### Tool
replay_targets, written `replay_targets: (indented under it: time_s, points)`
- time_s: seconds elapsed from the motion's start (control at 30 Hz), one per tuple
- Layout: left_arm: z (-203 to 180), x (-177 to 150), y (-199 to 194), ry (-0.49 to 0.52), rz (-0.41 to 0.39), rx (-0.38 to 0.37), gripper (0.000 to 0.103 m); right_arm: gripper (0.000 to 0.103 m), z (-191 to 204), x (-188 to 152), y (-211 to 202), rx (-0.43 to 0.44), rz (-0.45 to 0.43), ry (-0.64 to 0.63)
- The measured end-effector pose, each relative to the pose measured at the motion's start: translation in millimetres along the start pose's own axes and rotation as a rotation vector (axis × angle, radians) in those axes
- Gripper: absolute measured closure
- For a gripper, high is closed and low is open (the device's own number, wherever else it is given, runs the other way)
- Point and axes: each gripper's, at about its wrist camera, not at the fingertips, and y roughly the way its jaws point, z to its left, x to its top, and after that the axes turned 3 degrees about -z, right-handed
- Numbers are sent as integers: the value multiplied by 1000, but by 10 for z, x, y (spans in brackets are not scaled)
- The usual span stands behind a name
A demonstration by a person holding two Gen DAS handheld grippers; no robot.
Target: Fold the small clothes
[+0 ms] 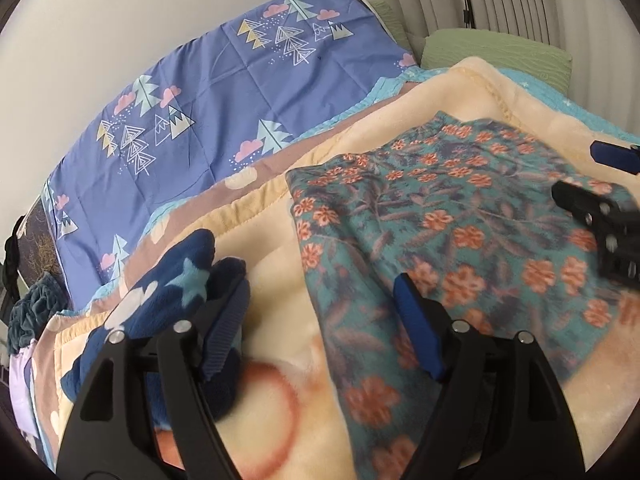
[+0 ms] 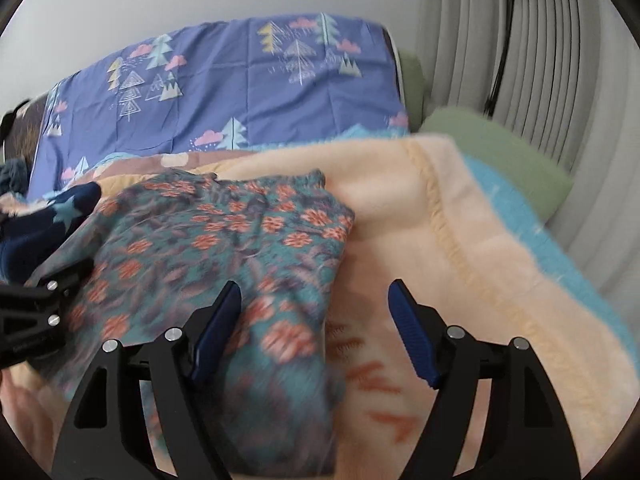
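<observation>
A teal garment with orange flowers lies spread on a cream fleece blanket; it also shows in the right wrist view. My left gripper is open over the garment's left edge, one finger above the cloth, the other beside a navy star-print garment. My right gripper is open over the garment's right edge; its fingers show at the right of the left wrist view. The navy garment lies at the far left in the right wrist view. The left gripper's body shows there too.
A blue sheet with tree prints covers the backrest behind the blanket. A green cushion lies at the back right by pleated curtains. A light blue blanket edge runs along the right.
</observation>
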Motion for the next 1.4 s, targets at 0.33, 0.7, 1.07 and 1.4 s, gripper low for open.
replay_targets:
  time_s: [0.33,0.7,1.07,1.4]
  points:
    - [37,-257,-974,-145,-156,-116,7,8,-26,-153,-1116,4,-158,20]
    - [26,-688,-2327,-178,-319,-55,2,5,-222,-531,-2351,-41,-212,80]
    - [-280,-1169,-3364,-180,-369,-6,2,3,-261,-1068,-3191,-99,-183,198]
    - [-213,-1444,-3621,-317,-192,-54,2,2,-57,-1149,-3545,-99,-176,155]
